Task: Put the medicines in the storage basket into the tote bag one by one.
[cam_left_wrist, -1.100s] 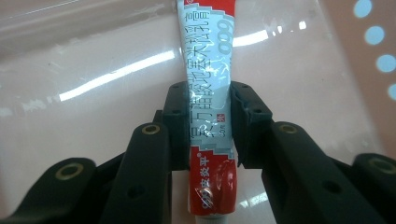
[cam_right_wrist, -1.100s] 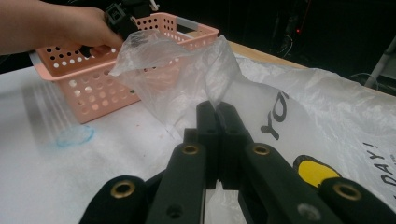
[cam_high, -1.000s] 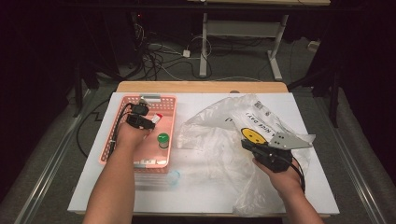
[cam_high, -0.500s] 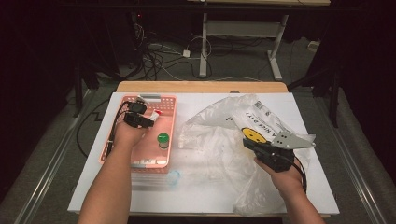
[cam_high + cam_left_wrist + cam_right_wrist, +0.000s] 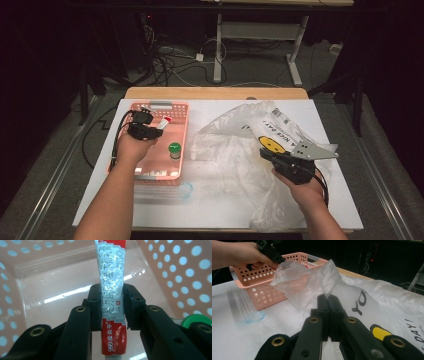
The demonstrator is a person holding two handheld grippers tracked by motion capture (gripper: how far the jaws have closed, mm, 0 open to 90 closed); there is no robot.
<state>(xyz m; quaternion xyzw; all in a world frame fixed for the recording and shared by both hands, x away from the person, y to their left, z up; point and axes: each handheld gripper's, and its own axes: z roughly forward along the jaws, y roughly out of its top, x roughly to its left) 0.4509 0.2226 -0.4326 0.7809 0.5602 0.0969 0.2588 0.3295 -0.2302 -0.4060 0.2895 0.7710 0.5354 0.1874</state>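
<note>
Over the pink basket (image 5: pixel 177 107), at ten o'clock on the table (image 5: pixel 225 205), my left gripper (image 5: pixel 152 131) clamps a red-and-silver ointment tube (image 5: pixel 113 290), jaws nearly closed around its middle; since a second ago it has lifted slightly; my right gripper (image 5: pixel 329 305) stays pinched shut on the clear plastic bag (image 5: pixel 312 282)

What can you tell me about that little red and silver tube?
The tube is a small, soft squeeze tube, silver with printed Chinese characters and a red band marked 999. The left gripper clamps it across its middle, holding it above the pink perforated basket. In the high view its red end points away from the hand.
</note>
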